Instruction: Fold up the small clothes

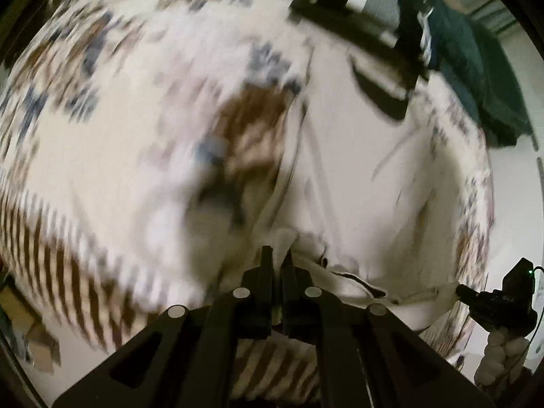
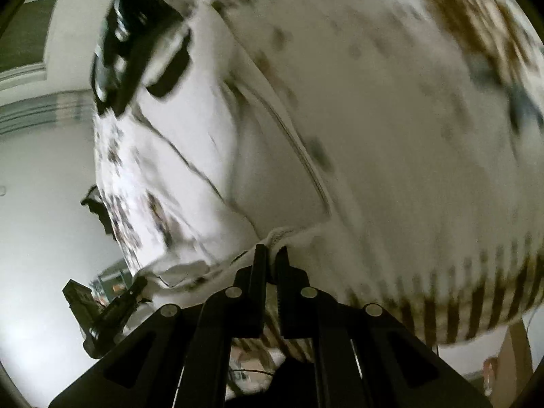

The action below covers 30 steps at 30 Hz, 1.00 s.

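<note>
**White patterned garment pinched by both grippers**

A white knitted garment with brown and grey-blue motifs and a brown-striped ribbed hem (image 1: 163, 142) fills most of both wrist views, heavily blurred. In the left wrist view its patterned face spreads across the left and centre of the frame, the striped hem curving along the lower left, while a plainer white inner side with thin dark seam lines shows at centre right. In the right wrist view (image 2: 391, 142) the patterned face takes the right of the frame, the stripes running along the lower right.

The left gripper (image 1: 278, 255), at lower centre of its view, has its black fingers closed tight on a bunched white edge of the garment. The right gripper (image 2: 272, 255) is likewise clamped on a rolled white edge at lower centre of its view.

A dark green cloth (image 1: 476, 78) hangs at the upper right of the left wrist view.
</note>
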Each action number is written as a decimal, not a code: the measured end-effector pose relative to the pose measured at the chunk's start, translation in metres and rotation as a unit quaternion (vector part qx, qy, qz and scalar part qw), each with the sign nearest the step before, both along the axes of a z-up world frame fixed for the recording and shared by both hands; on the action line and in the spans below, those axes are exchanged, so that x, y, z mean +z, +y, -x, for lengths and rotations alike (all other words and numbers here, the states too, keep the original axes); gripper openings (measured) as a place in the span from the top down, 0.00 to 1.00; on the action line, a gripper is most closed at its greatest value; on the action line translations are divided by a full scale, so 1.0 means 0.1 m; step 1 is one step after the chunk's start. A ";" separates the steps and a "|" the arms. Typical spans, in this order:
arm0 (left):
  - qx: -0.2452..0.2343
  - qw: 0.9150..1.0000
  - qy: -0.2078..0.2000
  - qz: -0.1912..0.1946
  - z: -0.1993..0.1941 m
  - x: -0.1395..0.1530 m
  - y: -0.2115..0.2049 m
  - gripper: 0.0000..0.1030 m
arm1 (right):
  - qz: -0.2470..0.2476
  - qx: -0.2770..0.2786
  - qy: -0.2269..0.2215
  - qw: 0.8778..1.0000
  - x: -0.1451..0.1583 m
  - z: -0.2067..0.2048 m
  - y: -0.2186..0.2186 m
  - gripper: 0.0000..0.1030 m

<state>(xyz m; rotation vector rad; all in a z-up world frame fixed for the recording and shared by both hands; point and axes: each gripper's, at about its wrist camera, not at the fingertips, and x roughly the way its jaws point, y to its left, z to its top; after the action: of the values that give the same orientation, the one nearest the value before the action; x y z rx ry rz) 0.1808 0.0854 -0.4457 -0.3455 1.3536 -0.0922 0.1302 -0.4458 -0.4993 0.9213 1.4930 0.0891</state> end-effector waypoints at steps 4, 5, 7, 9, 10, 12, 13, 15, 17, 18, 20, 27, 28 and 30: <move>0.019 0.999 -0.047 0.011 -0.72 -0.05 -0.02 0.94 | 0.030 -0.012 -0.043 0.999 0.06 -0.74 -0.06 0.95; 0.028 0.998 -0.052 0.017 -0.87 -0.06 0.03 0.94 | 0.033 -0.021 -0.043 0.998 0.01 -0.92 -0.06 0.93; 0.045 0.997 -0.051 0.027 -1.12 -0.09 0.12 0.93 | 0.028 -0.028 -0.036 0.999 -0.06 -1.11 -0.16 0.81; 0.060 0.996 -0.054 0.028 -1.21 -0.12 0.25 0.84 | 0.046 -0.030 -0.035 0.998 -0.05 -1.22 -0.05 0.48; 0.062 0.996 -0.053 0.035 -1.21 -0.15 0.31 0.66 | 0.068 -0.026 -0.041 0.996 -0.01 -1.23 -0.07 0.46; 0.057 0.996 -0.052 0.035 -1.17 -0.23 0.33 0.37 | 0.093 -0.012 -0.038 0.995 -0.06 -1.26 0.00 0.46; 0.051 0.997 -0.049 0.030 -1.16 -0.28 0.32 0.37 | 0.100 -0.006 -0.034 0.994 -0.11 -1.27 0.04 0.46; 0.022 0.999 -0.023 0.022 -1.17 -0.47 0.21 0.37 | 0.107 0.010 -0.024 0.994 -0.24 -1.28 0.09 0.46; -0.008 1.000 -0.006 0.013 -1.16 -0.64 0.06 0.37 | 0.113 0.023 -0.020 0.993 -0.40 -1.33 0.16 0.46; -0.020 1.000 -0.002 0.008 -1.17 -0.70 0.00 0.37 | 0.116 0.029 -0.019 0.993 -0.45 -1.34 0.17 0.46; -0.033 0.999 0.001 -0.003 -1.18 -0.84 -0.11 0.44 | 0.117 0.038 -0.017 0.992 -0.57 -1.41 0.23 0.56; -0.035 0.999 -0.011 0.017 -1.25 -0.83 -0.12 0.96 | 0.173 0.040 -0.049 0.983 -0.47 -1.53 0.37 0.97; -0.029 0.999 0.002 0.012 -1.29 -0.85 -0.06 0.94 | 0.188 0.051 -0.031 0.980 -0.52 -1.55 0.38 0.97; -0.023 0.999 0.026 0.010 -1.39 -0.88 0.05 0.95 | 0.188 0.068 0.002 0.980 -0.64 -1.60 0.37 0.93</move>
<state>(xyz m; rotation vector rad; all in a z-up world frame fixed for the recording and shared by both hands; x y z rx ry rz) 0.3199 0.0901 -0.5341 -0.3352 1.4137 -0.1367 0.2906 -0.4092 -0.5629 0.5165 1.5088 -0.0939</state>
